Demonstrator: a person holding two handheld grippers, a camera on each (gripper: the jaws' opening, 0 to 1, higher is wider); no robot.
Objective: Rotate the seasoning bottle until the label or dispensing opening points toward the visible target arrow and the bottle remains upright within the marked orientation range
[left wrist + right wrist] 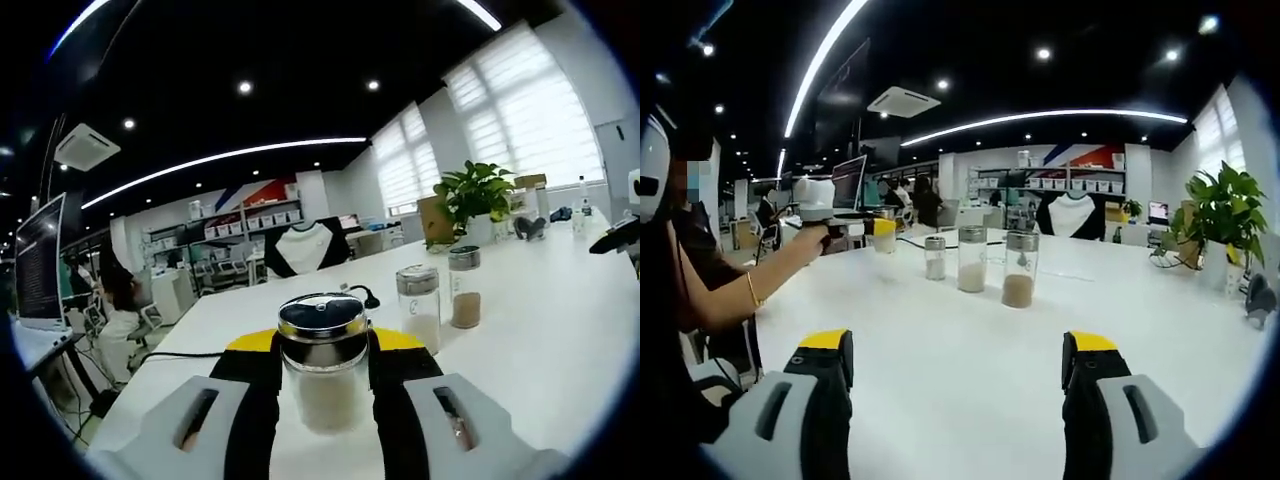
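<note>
A glass seasoning bottle [322, 385] with a shiny metal lid and pale powder inside stands upright on the white table [540, 340]. My left gripper [325, 345] is shut on it, the yellow-tipped black jaws pressing both of its sides. In the right gripper view, that same left gripper [852, 222] shows far off at the left in a person's hand, with the bottle [883, 238] in it. My right gripper [958, 345] hovers low over the table [960, 400], open wide, with nothing between its jaws.
Two more bottles [418, 305] [464, 287] stand to the right of the held one. From the right gripper, three bottles [935, 257] [972, 258] [1019, 267] form a row mid-table. A potted plant [475, 200] stands at the far right, a person's forearm [730, 290] at the left.
</note>
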